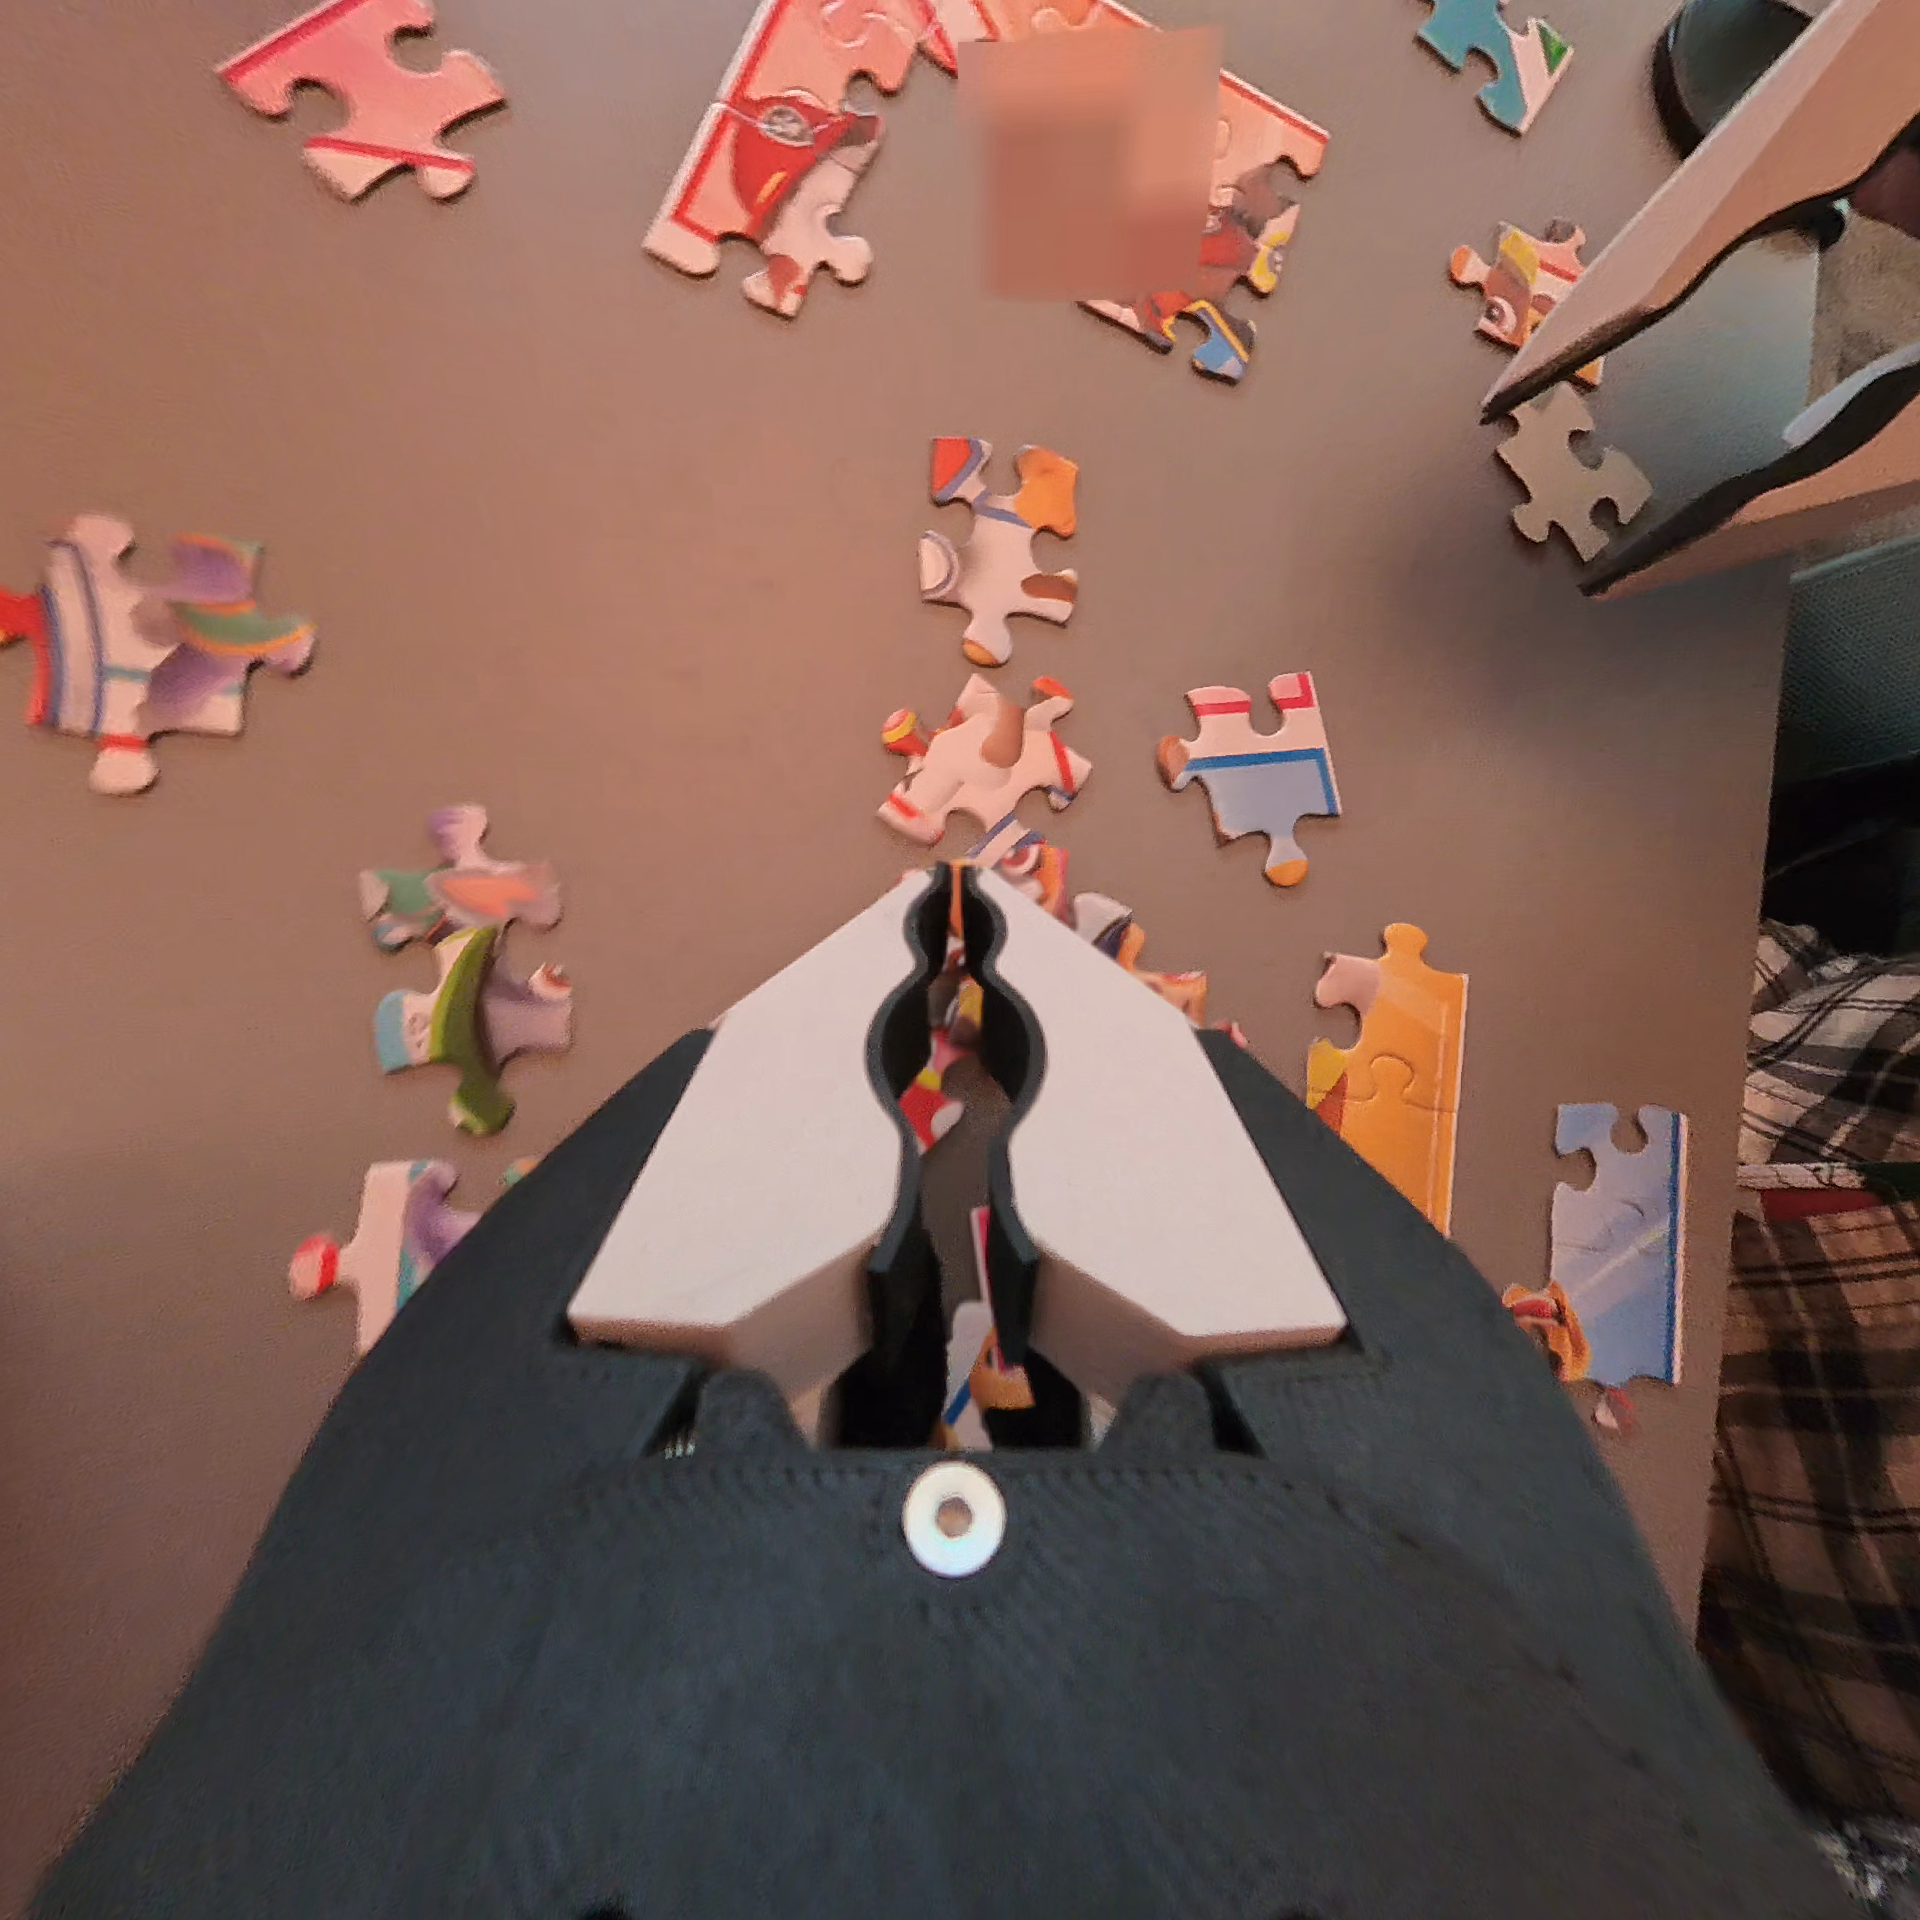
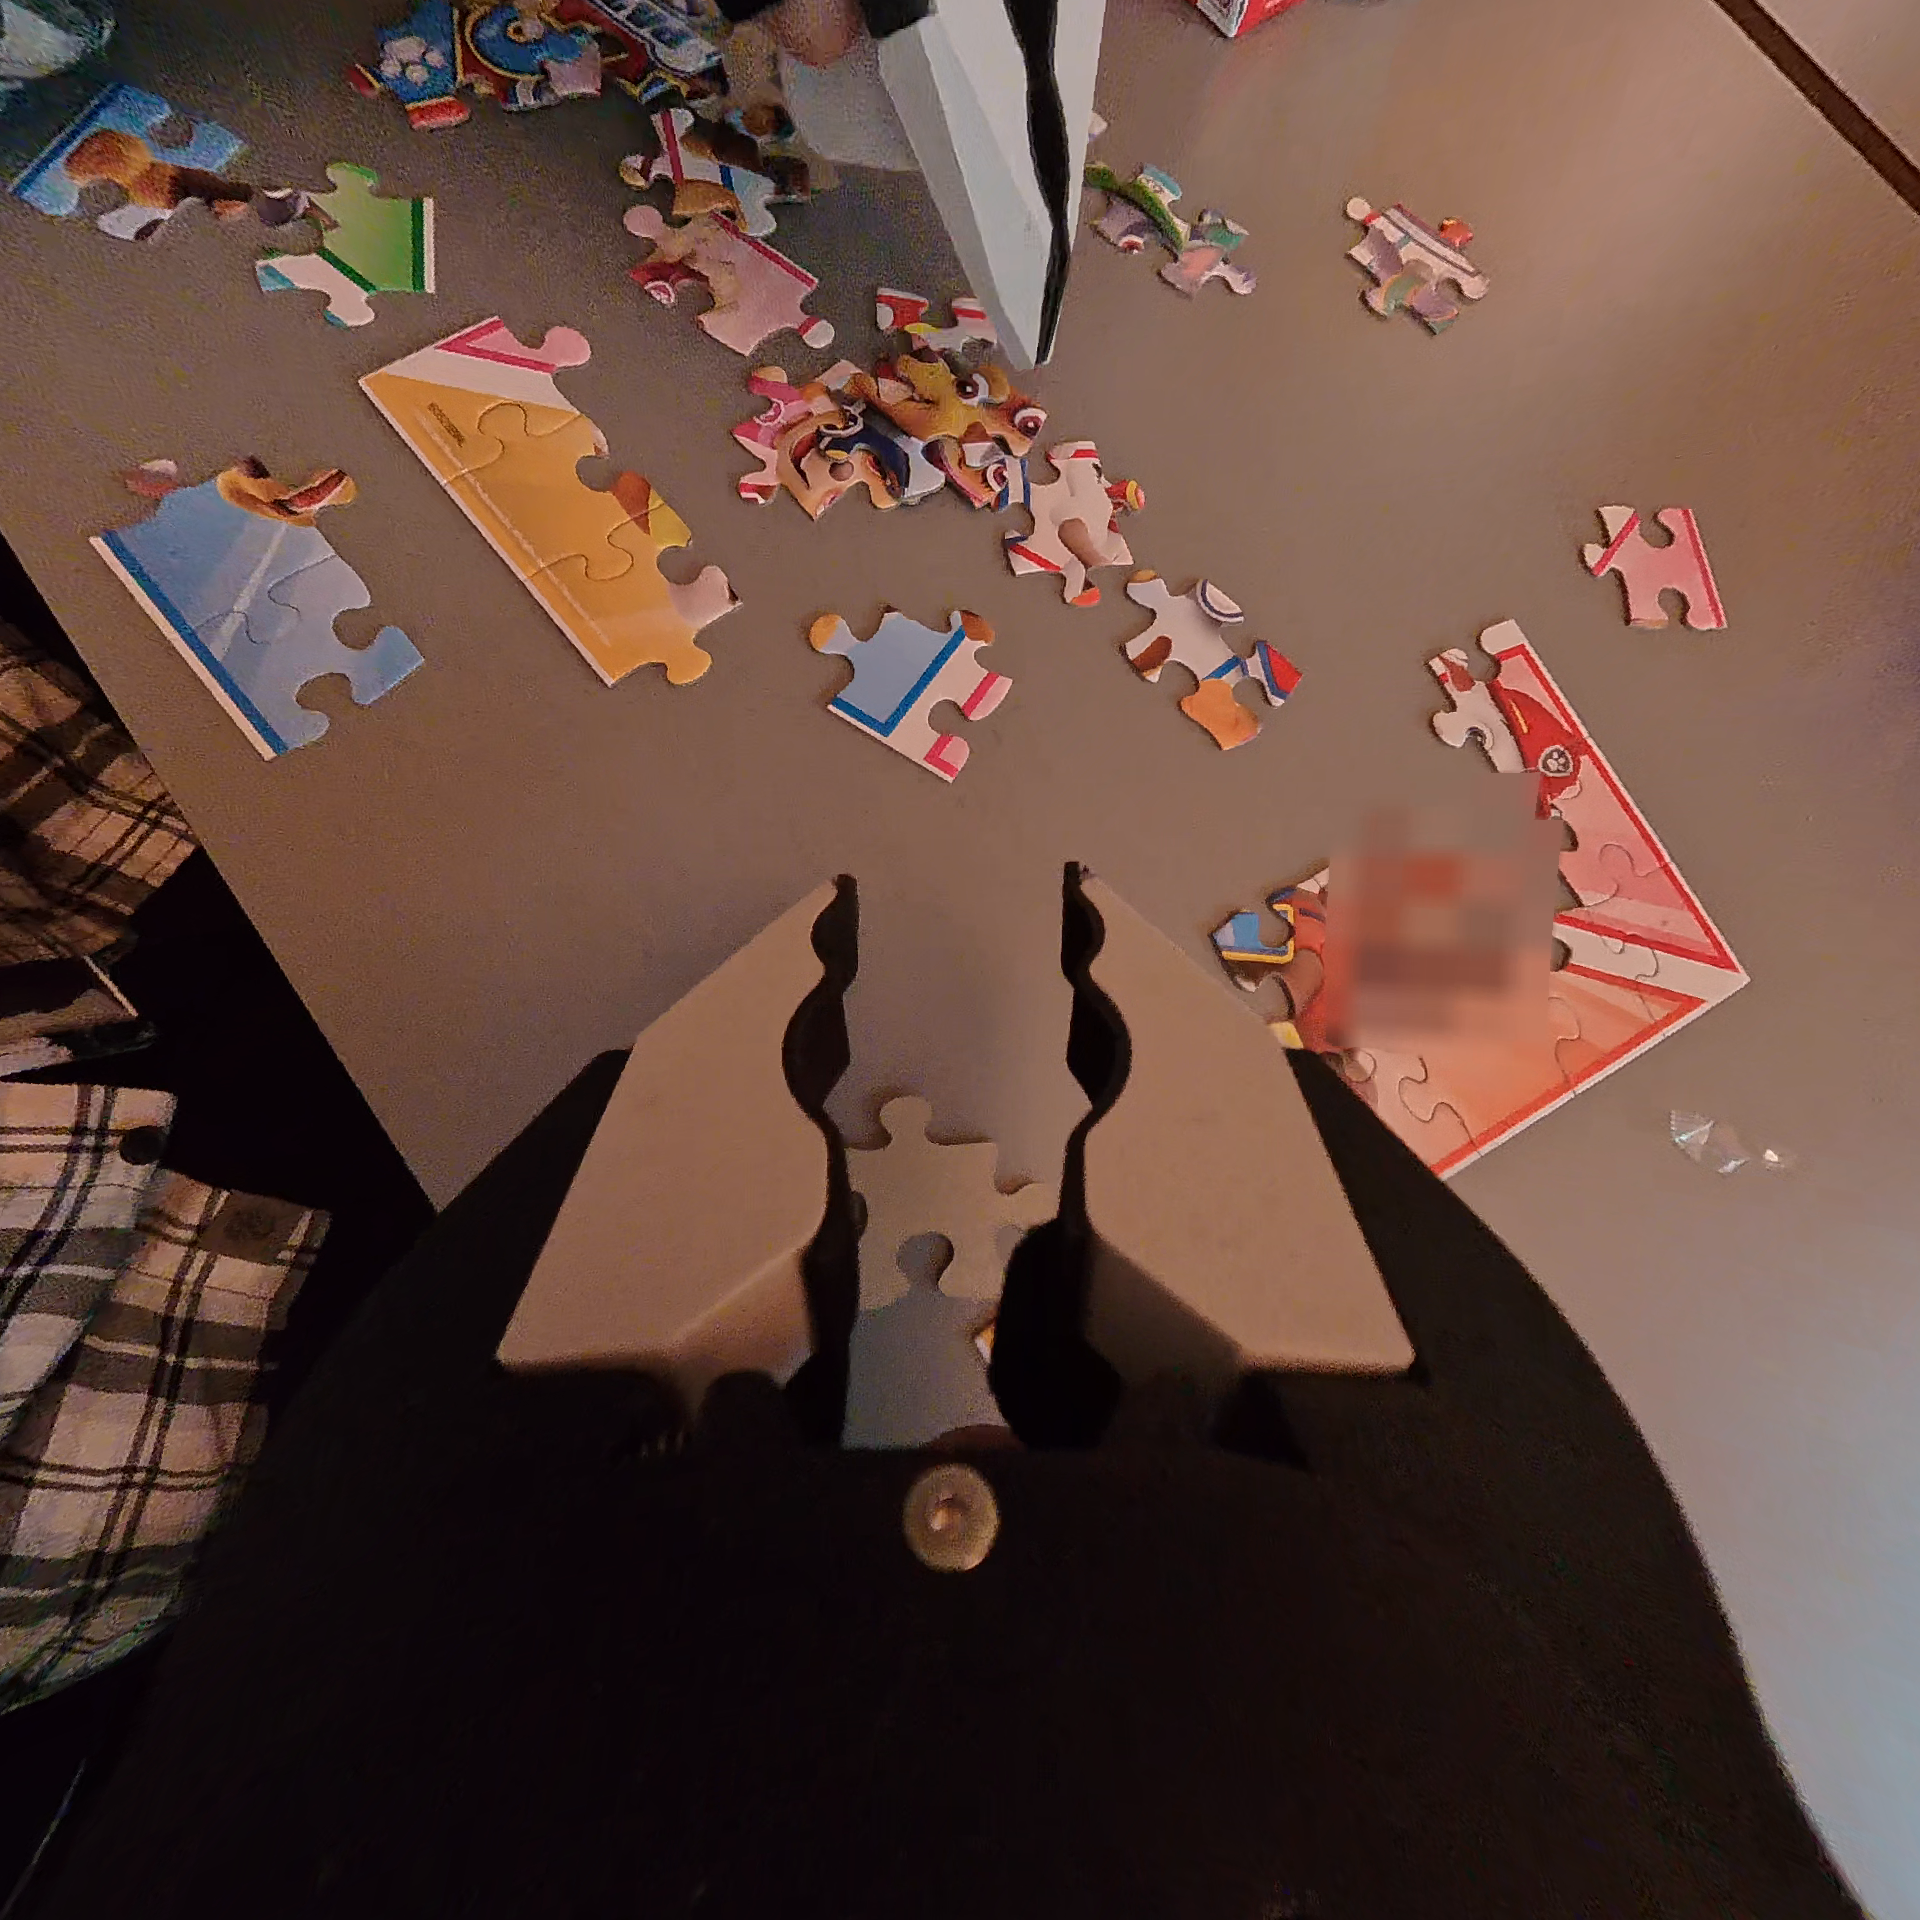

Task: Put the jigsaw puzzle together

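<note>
Left tongs closed over the piece cluster.
Right tongs open above the bench, lower centre.

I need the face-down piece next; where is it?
In the right wrist view, the grey face-down piece lies on the table between the open right gripper's fingers.

We see the right gripper with jaws apart over the grey table | a face-down puzzle piece lies between its fingers | red assembled section just to its right | yellow strip and blue strip at left | left gripper tips down by a heap of pieces
</note>
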The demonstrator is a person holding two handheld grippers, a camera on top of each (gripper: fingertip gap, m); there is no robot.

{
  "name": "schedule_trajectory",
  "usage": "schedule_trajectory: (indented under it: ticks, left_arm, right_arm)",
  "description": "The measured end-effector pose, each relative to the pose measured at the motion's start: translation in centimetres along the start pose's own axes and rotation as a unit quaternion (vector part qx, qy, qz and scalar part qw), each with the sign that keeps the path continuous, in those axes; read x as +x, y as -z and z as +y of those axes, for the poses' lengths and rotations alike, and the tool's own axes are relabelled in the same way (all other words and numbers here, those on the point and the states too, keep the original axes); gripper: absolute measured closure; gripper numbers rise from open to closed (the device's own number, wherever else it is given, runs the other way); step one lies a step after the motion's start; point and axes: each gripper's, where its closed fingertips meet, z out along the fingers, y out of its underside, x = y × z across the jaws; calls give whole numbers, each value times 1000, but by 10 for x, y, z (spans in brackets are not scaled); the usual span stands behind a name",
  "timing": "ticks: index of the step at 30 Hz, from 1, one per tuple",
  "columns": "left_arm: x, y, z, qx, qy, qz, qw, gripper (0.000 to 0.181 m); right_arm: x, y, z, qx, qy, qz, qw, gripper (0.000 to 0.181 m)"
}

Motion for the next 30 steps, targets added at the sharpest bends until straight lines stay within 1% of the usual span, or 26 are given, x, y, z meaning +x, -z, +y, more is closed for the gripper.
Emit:
schedule_trajectory:
  ticks: [1, 3, 5, 7, 10, 16, 19, 20, 24, 25, 26, 28, 30]
  left_arm:
    - [-3, 4, 3, -1, 8, -3, 1000, 174]
    - [-7, 11, 12, -10, 18, -3, 1000, 166]
    - [-5, 14, 23, -28, 21, 6, 999, 153]
    - [-4, 11, 33, -50, 14, 7, 999, 148]
    - [1, 5, 30, -53, 1, 15, 998, 150]
    - [10, -7, 24, -53, -21, 26, 998, 168]
    - [15, -12, 19, -45, -25, 39, 998, 172]
    - [14, -14, 18, -46, -27, 37, 998, 181]
    - [21, -19, 15, -39, -24, 56, 997, 181]
    - [22, -20, 14, -38, -23, 58, 997, 181]
    - [23, -20, 14, -38, -23, 62, 997, 181]
    - [24, -20, 13, -37, -17, 66, 997, 181]
    - [24, -20, 13, -35, -11, 70, 997, 181]
  right_arm:
    - [0, -2, -1, -2, 3, 0, 1000, 143]
    - [0, -6, -3, -8, 7, -3, 1000, 143]
    - [0, -10, -5, -14, 11, -5, 1000, 143]
    - [0, -14, -8, -16, 16, -9, 1000, 143]
    - [-1, -22, -13, -20, 20, -17, 999, 142]
    - [2, -44, -22, -37, 28, -23, 999, 142]
    - [-2, -54, -32, -34, 42, -37, 998, 138]
    - [-4, -58, -35, -37, 48, -40, 997, 137]
    - [-11, -78, -38, -61, 65, -59, 994, 136]
    - [-15, -80, -41, -55, 67, -68, 994, 141]
    - [-17, -83, -42, -57, 70, -69, 994, 141]
    - [-18, -87, -44, -60, 75, -64, 993, 153]
    - [-19, -90, -46, -55, 71, -64, 994, 158]
